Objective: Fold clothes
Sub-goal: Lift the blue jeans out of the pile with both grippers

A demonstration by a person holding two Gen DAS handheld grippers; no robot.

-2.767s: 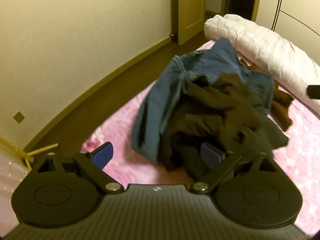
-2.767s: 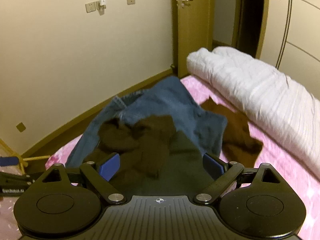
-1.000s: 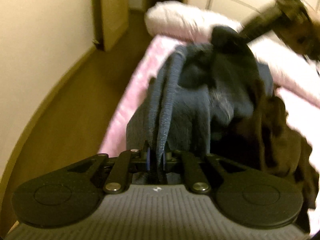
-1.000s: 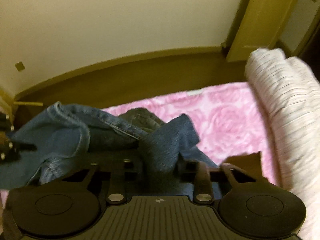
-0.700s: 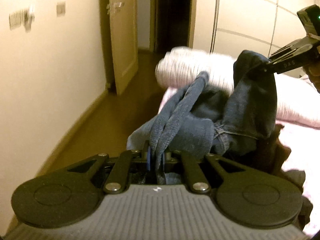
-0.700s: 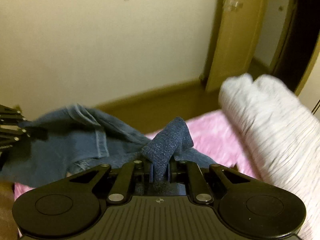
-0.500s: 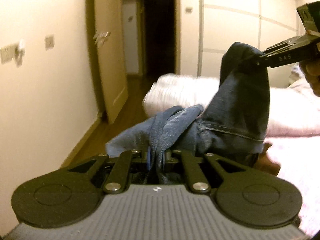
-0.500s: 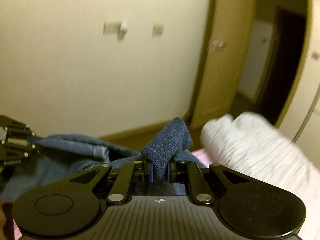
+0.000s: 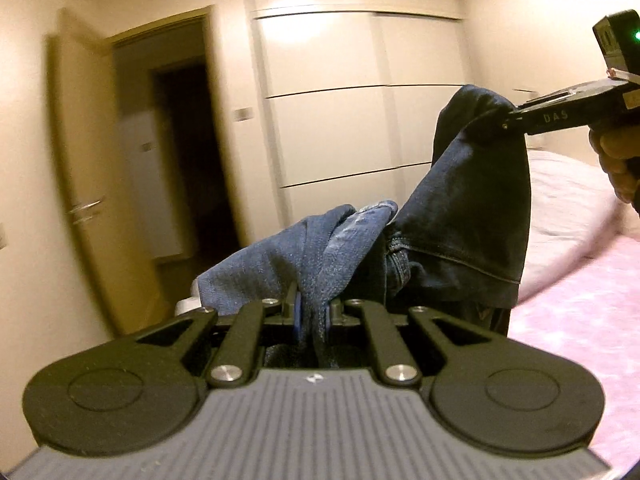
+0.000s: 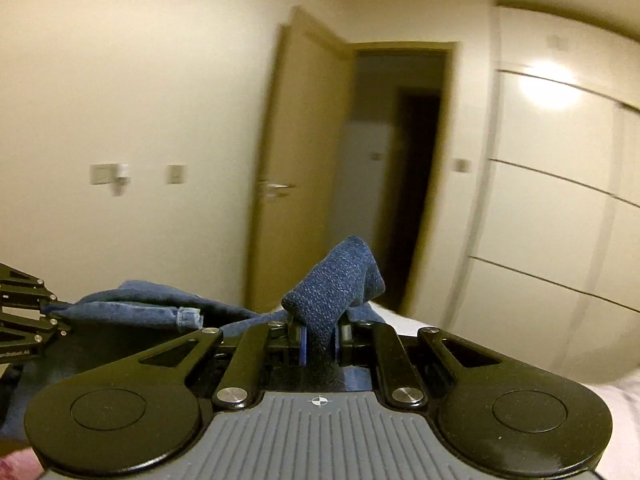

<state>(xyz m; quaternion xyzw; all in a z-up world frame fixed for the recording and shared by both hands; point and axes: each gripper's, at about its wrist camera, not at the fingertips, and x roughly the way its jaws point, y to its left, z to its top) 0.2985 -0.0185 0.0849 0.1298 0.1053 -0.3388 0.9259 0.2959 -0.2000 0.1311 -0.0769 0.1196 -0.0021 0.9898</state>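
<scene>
Hanging in the air between the two tools, the blue denim jeans (image 9: 460, 216) are lifted clear of the pink rose-patterned bed cover (image 9: 568, 328). The left hand-held gripper (image 9: 311, 310) has its jaws closed tight on a paler, bunched fold of the denim, and the right hand-held gripper (image 10: 320, 340) is likewise clamped on a thick roll of the cloth that sticks up between its blue pads.

The left wrist view shows the right tool from the side, with the letters "DAS" in pale print on its black finger, a green light on its body, and the person's hand (image 9: 616, 160) around the grip. The right wrist view shows the left tool at its left edge, with partly cut-off writing ending "Robot.AI".

Only the left view shows the white rolled quilt (image 9: 560, 196). Only the right view shows the wall switches (image 10: 108, 174) beside the open wooden door (image 10: 300, 160). Both show the white panelled wardrobe (image 9: 340, 128).
</scene>
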